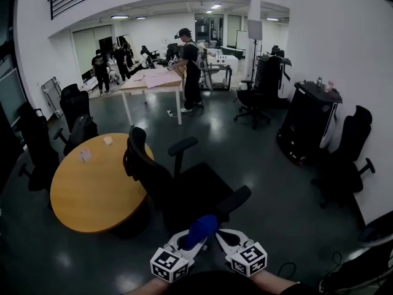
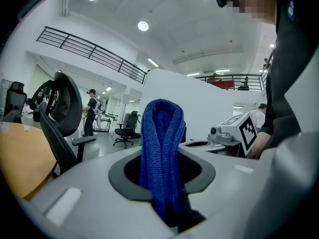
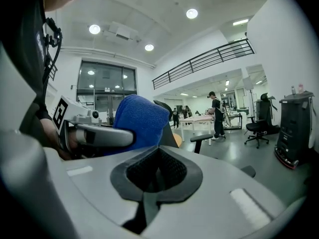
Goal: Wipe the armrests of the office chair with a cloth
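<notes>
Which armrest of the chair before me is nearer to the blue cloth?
The near armrest, just above the blue cloth in the head view. The far armrest stands beyond the seat, deeper in the room.

We've got open floor point(image 1: 276, 189) right of the office chair point(image 1: 184, 186); near armrest point(image 1: 234, 200) and far armrest point(image 1: 183, 145) both stand clear. Round table point(image 1: 92, 192) sits tight behind the backrest point(image 1: 138, 155), closing that side.

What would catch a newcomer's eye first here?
The bright blue cloth, pinched upright in the left gripper, stands out at the bottom of the head view. Just ahead stands a black office chair, with a round wooden table at its left in that view.
</notes>
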Action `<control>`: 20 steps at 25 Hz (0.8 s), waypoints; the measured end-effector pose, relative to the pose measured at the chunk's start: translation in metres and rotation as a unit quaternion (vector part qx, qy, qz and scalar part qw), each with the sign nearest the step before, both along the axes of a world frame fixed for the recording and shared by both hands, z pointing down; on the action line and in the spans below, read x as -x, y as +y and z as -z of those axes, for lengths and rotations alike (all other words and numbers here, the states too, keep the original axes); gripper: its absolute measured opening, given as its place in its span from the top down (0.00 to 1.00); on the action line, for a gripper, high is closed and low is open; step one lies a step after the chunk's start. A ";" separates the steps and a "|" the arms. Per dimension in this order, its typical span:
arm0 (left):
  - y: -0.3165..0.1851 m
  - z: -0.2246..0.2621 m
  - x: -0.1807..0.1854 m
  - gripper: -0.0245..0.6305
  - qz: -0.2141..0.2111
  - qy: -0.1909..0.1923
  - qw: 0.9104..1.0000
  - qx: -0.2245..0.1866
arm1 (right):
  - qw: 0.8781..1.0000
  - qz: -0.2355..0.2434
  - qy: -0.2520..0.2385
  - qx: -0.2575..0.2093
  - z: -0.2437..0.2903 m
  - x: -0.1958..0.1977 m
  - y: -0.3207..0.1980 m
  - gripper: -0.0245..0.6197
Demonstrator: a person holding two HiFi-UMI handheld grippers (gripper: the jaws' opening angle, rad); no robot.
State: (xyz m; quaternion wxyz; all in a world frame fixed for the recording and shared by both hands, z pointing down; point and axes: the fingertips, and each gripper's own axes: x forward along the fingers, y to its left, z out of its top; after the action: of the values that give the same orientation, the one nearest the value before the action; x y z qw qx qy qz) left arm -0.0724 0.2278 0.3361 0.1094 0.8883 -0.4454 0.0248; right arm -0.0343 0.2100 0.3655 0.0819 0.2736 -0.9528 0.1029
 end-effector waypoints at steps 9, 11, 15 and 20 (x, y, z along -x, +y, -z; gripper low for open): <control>-0.001 -0.007 -0.014 0.77 0.001 -0.003 1.000 0.012 | 1.000 0.005 -0.004 0.008 -0.007 -0.011 -0.003 0.96; 0.000 -0.007 -0.015 0.77 0.001 -0.005 1.000 0.013 | 1.000 0.009 -0.002 0.009 -0.008 -0.010 -0.002 0.96; -0.001 -0.011 -0.019 0.77 0.001 -0.006 1.000 0.014 | 1.000 0.010 -0.001 0.009 -0.010 -0.013 -0.003 0.96; 0.001 -0.008 -0.023 0.77 0.004 -0.008 1.000 0.010 | 1.000 0.013 0.000 0.010 -0.010 -0.018 0.000 0.96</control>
State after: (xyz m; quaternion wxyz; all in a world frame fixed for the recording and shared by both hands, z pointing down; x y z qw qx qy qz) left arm -0.0497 0.2291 0.3445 0.1153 0.8853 -0.4491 0.0358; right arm -0.0166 0.2097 0.3752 0.0865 0.2601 -0.9552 0.1115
